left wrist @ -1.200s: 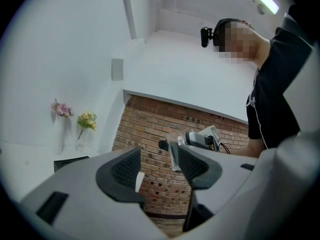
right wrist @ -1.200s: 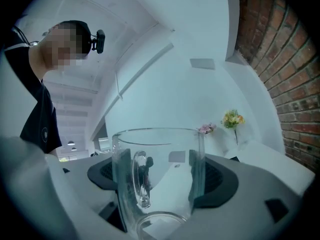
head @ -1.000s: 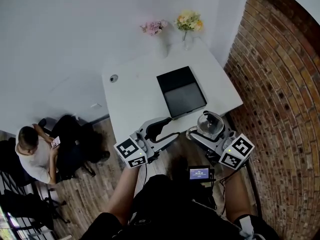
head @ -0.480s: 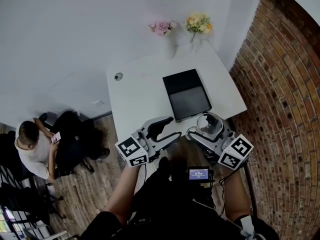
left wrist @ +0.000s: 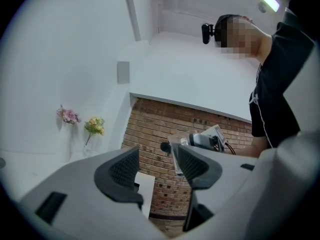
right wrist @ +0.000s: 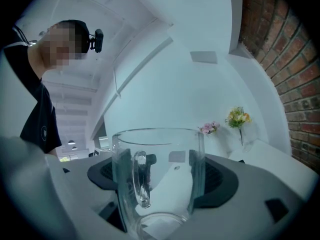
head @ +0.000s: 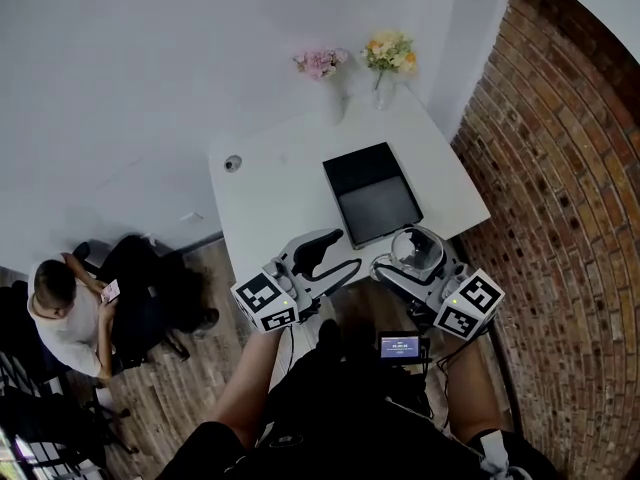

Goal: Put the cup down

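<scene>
A clear glass cup (right wrist: 159, 179) with a handle stands upright between the pads of my right gripper (right wrist: 161, 176), which is shut on it. In the head view the cup (head: 416, 251) hangs at the near edge of the white table (head: 280, 193), just in front of a black tray (head: 372, 194). My left gripper (head: 325, 255) is beside it on the left, also at the table's near edge. Its jaws stand open with nothing between them (left wrist: 157, 166). From the left gripper view, the cup (left wrist: 176, 156) shows past the right pad.
Two small vases of flowers, pink (head: 318, 64) and yellow (head: 387, 51), stand at the table's far edge against the white wall. A brick wall (head: 560, 188) runs along the right. A person (head: 62, 313) sits on the floor side at the left.
Both grippers have edged a little toward the table and tray, cup still held. The head view has shifted slightly. The left jaws stay as wide as before.
</scene>
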